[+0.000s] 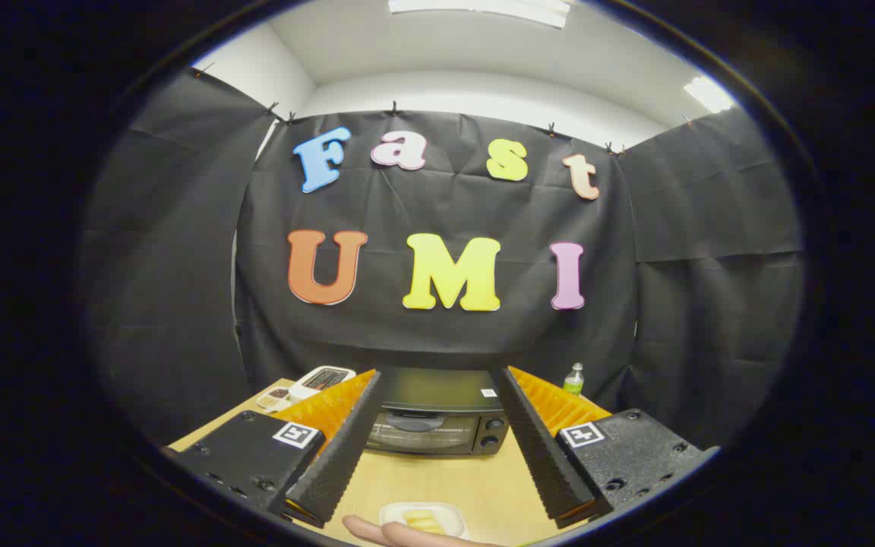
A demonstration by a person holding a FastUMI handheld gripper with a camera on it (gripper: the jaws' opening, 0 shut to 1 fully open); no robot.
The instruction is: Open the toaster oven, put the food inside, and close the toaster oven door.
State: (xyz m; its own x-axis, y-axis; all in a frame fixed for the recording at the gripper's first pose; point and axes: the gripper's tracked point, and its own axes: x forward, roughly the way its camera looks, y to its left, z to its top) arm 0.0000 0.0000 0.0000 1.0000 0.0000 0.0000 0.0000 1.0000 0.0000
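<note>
The gripper (437, 448) is hovering, jaws released, facing the closed toaster oven (437, 414); aiming squarely for its door handle (411, 422) seems wisest.

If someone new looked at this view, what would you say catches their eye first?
Most likely the black toaster oven with its glass door shut, standing on the light wooden table beyond the open gripper, framed between the fingers. Nearer, between the fingertips, a small white dish of pale yellow food sits with a person's finger at its near edge. A small green-labelled bottle stands to the oven's right.
</note>
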